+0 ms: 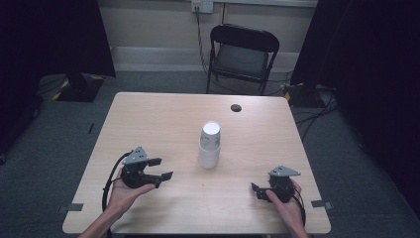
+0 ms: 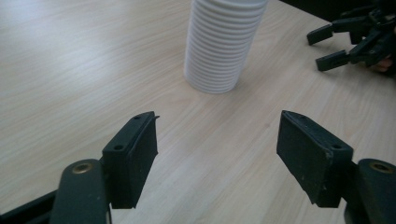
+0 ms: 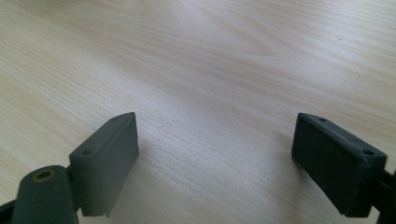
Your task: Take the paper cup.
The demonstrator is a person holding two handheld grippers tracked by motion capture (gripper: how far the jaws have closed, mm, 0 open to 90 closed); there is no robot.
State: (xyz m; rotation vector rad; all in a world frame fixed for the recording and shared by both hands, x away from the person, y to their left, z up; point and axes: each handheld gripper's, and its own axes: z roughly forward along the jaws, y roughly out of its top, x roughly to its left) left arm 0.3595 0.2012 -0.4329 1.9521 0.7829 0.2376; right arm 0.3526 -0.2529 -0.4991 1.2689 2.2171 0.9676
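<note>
The desk is pale wood-grain laminate, smooth with a soft sheen. The white cup stack looks like ribbed paper (matt). Both grippers' fingers are matt black plastic.

room: pretty dim, corners go black
table: soft glare patch mid-top
gripper views: sharp wood grain, near jaws slightly soft

From my left gripper view, the white cup stack is cut off at twelve o'clock; my right gripper runs off at two o'clock.
</note>
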